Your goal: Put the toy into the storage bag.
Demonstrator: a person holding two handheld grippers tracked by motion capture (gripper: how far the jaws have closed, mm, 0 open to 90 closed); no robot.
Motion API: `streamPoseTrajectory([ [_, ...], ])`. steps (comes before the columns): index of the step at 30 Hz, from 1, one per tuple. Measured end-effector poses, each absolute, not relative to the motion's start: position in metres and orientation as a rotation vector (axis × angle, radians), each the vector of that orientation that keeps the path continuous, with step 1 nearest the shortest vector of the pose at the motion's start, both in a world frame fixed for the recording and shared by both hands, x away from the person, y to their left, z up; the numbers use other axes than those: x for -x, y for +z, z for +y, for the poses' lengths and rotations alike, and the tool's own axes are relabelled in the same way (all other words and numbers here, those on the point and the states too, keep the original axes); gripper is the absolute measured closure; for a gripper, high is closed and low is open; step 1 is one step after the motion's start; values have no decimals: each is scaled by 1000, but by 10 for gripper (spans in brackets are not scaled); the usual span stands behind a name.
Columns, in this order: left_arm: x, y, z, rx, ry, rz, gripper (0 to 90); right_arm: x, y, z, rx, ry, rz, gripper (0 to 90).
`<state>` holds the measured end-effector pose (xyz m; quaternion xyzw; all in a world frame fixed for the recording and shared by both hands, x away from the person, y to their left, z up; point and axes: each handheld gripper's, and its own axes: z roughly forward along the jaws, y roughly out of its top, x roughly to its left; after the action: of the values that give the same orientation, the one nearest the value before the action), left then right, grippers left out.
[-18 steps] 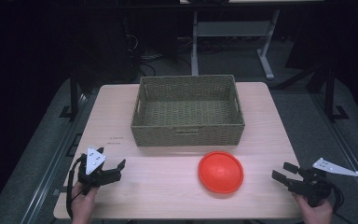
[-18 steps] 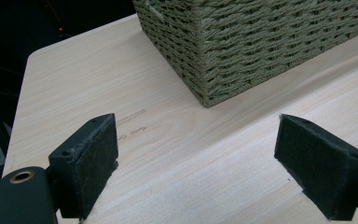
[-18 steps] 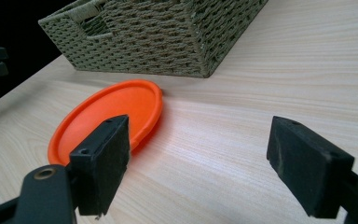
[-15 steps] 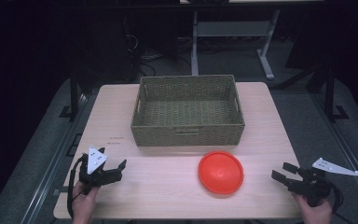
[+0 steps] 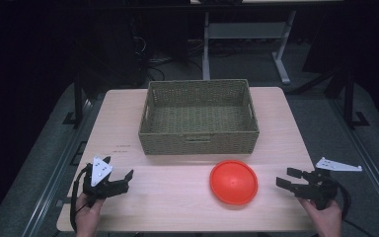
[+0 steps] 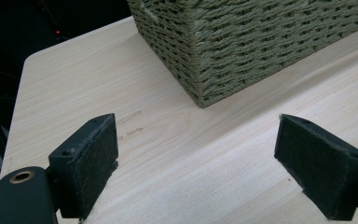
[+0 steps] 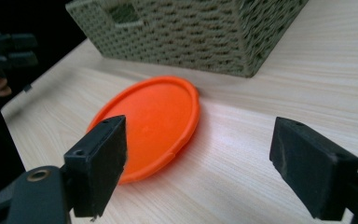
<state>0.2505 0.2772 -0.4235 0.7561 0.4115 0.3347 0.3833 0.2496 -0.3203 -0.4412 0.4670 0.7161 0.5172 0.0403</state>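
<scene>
The orange disc [image 5: 234, 181] lies flat on the counter [image 5: 177, 197], at 9 o'clock from the right gripper [image 5: 296, 183], near its spread, empty jaws. It is round, glossy, with a raised rim. The woven basket [image 5: 199, 143] sits at its 11 o'clock. The left gripper [image 5: 120, 180], jaws spread, holds nothing.

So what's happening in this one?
A person sits at a wooden table with a two-jaw gripper in each hand. The right gripper, jaws open, points at an orange disc lying flat just in front of a woven basket; it has not touched the disc. The left gripper, also open, rests near the table's left front with nothing between its jaws. The basket looks empty.
</scene>
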Motion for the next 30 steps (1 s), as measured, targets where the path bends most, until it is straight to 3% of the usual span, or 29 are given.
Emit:
streamPoseTrajectory([
  [19, -249, -423, 275, -1939, 861, 1024, 129, -289, -438, -272, -1388, 1426, 2404, 155],
  [30, -247, -423, 275, -1938, 870, 1015, 129, -302, -448, -247, -1368, 1326, 2520, 259],
])
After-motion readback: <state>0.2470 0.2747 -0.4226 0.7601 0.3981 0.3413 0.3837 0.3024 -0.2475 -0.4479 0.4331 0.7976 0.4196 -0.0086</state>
